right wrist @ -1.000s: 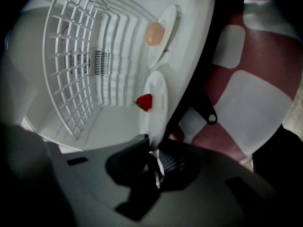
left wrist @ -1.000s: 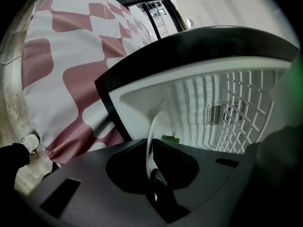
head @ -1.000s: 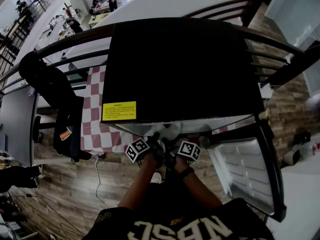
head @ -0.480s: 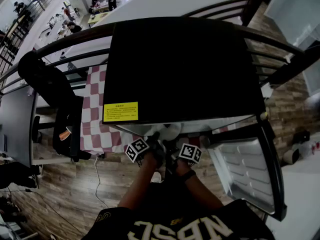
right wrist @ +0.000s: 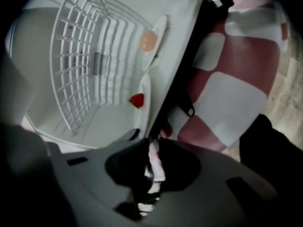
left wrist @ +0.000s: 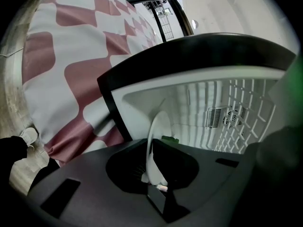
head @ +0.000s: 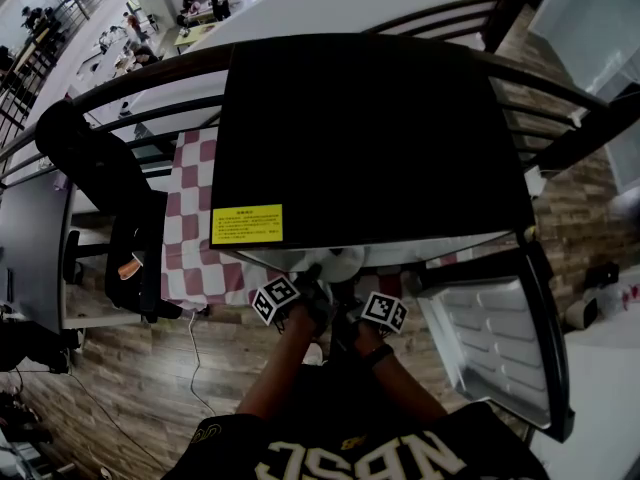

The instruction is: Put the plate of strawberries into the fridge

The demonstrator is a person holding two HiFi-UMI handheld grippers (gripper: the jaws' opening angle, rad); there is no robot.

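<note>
A: Fridge (head: 370, 138) is a black box seen from above, with a yellow label (head: 247, 224) on its top near the front edge. Door (head: 495, 338) stands open to the right, white liner showing. Where is the plate?

B: Plate (head: 335, 261) is at the fridge mouth, just under the front edge of the top, carried between both grippers. Its far side reaches over the white interior. Cannot tell whether it rests on anything in there.

A: Left gripper (left wrist: 156, 176)?

B: Jaws narrow, pinched on the plate's rim. The plate shows edge-on in its view, with a bit of green leaf just behind it.

A: Right gripper (right wrist: 151, 162)?

B: Jaws close together, clamped on the opposite rim. One red strawberry (right wrist: 137, 100) sits on the plate ahead of it.

A: Inside?

B: White wire rack (right wrist: 80, 56). Second plate (right wrist: 161, 32) deeper in, with a round pale-orange thing (right wrist: 147, 40) on it. Checked red-and-white cloth (head: 190, 208) lies beside the fridge, on its left.
</note>
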